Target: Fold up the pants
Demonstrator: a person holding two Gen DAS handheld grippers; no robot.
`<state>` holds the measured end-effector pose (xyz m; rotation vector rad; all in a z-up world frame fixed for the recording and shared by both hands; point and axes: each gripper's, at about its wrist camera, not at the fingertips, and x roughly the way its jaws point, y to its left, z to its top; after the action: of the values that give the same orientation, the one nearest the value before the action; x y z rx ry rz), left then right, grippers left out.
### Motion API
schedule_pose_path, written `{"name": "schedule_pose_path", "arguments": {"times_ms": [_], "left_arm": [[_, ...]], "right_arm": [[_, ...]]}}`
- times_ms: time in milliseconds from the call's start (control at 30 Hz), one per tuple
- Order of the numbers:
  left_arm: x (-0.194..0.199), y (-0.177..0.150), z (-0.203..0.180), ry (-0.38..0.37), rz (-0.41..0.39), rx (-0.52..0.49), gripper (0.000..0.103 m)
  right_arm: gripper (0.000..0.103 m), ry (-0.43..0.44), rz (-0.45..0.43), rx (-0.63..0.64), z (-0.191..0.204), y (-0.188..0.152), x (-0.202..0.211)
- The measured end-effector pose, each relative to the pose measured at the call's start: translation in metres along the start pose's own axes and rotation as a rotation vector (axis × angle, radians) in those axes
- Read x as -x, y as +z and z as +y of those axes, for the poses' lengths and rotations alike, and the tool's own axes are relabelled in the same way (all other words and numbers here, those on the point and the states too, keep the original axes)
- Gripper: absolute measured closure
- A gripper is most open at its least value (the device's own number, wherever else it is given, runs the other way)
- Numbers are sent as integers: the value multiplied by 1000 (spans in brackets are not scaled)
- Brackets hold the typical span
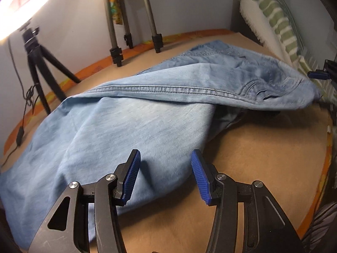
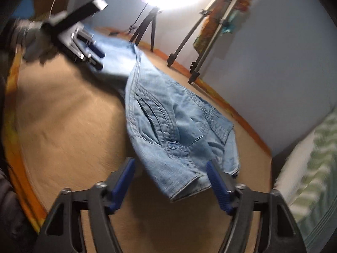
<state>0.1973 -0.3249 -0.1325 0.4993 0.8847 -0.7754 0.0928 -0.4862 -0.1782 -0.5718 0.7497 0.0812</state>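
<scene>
Starting at the left hand-held gripper (image 1: 165,154): jaws apart, nothing between the ribbed blue pads, tilted down over the near edge of the light-blue denim pants (image 1: 126,126). Seen from the right wrist as a blurred dark frame over the far, leg end of the cloth. No contact with the fabric that can be made out.

On to the right hand-held gripper (image 2: 170,162): also standing apart, with the stitched waistband corner (image 2: 185,181) lying between the pads. Right-hand pad touching or just beside the denim, left-hand pad seemingly clear of it; not pinched as far as can be told, though blurred.

Outward to the pants themselves: spread across the flat tan desk (image 1: 252,158), legs toward the left gripper's side, waist and pocket end toward the right. One layer already lying over the other along the long double-stitched side seam (image 1: 168,89). Waist end bulging up off the desk, with shadow under it, not lying flat.

Judged step: a lengthwise fold, one leg over the other, largely laid but not squared up, with both grippers placed at opposite ends for a fresh hold.

Next move, by that reading: close the right pads firmly on the waistband corner, through both layers; bring the left pads down onto the leg edge and clamp there; then pull both ends gently apart to flatten the bulge before any crosswise fold. Worth taking care to catch both layers, not the top one alone.

Beyond the desk: black and grey tripod legs (image 1: 118,31) against the pale wall.
</scene>
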Motion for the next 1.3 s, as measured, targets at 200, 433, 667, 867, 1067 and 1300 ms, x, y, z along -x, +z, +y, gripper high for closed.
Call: {"name": "schedule_pose_path", "arguments": {"times_ms": [200, 433, 667, 867, 1067, 1300], "left_arm": [[-16, 3, 6, -15, 19, 22, 54], [-21, -1, 6, -17, 12, 8, 54], [-21, -5, 9, -35, 6, 21, 53], [-20, -6, 7, -40, 5, 16, 53], [-7, -9, 13, -25, -8, 26, 50], [19, -20, 14, -29, -44, 12, 50]], "right_arm": [[95, -36, -18, -67, -44, 22, -13], [98, -182, -17, -139, -129, 69, -51], [99, -194, 107, -185, -184, 96, -157], [99, -190, 191, -206, -185, 83, -213], [55, -295, 195, -279, -196, 71, -204], [22, -229, 103, -722, -207, 13, -115]]}}
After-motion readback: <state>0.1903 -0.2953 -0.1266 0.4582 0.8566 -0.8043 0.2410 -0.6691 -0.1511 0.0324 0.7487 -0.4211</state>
